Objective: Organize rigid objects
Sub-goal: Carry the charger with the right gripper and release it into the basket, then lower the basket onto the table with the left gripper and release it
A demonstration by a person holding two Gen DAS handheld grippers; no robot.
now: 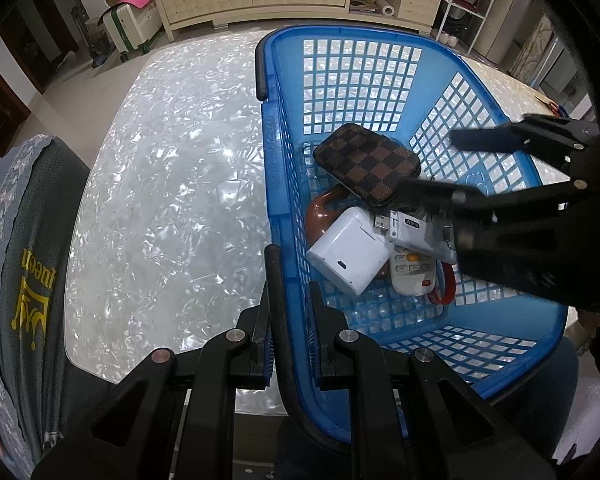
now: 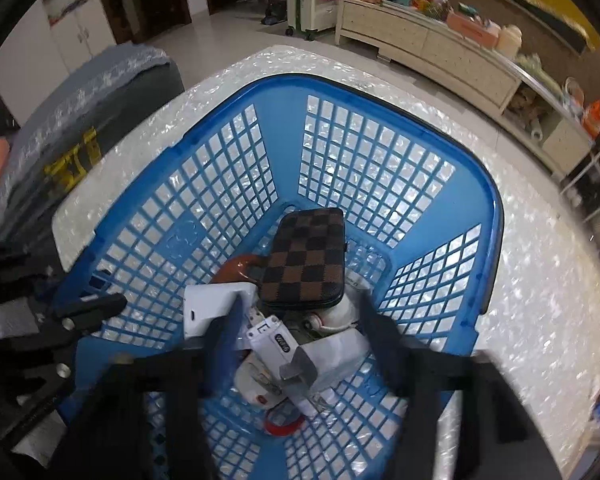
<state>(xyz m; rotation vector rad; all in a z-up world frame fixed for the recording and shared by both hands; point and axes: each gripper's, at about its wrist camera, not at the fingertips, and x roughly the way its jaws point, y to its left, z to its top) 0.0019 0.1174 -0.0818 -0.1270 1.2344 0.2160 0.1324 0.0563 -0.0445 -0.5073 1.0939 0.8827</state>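
A: What does the left wrist view give you that the right doesn't?

B: The left claw [image 1: 290, 280] itself, closed on the near wall of the blue basket [image 1: 276, 152], one finger outside the rim and one inside. It also shows the right claw [image 1: 428, 168] reaching in from the right, and a grey cushion [image 1: 32, 240] with yellow lettering at the bench [image 1: 172, 160] edge.

A: And the right wrist view?

B: The right claw [image 2: 300, 320] seen from behind, jaws standing apart over the pile with nothing pressed between the pads. The checkered case [image 2: 306, 258] lies just ahead of the fingers, on top of the other things. It also shows the whole basket floor.

A: Count the contents.

B: One checkered brown case [image 1: 366, 164]. One white box-shaped device [image 1: 348, 250]. One white gadget marked WiFi [image 1: 416, 232]. One white remote [image 1: 412, 274] with buttons. One brown rounded object [image 1: 320, 216], half hidden. One red ring [image 1: 446, 288] at the bottom. All lie inside the one basket, which sits on the pearly bench.

A: Anything on the bench beside the basket?

B: Red-handled scissors [image 1: 556, 107] at the far right, too small to be sure.
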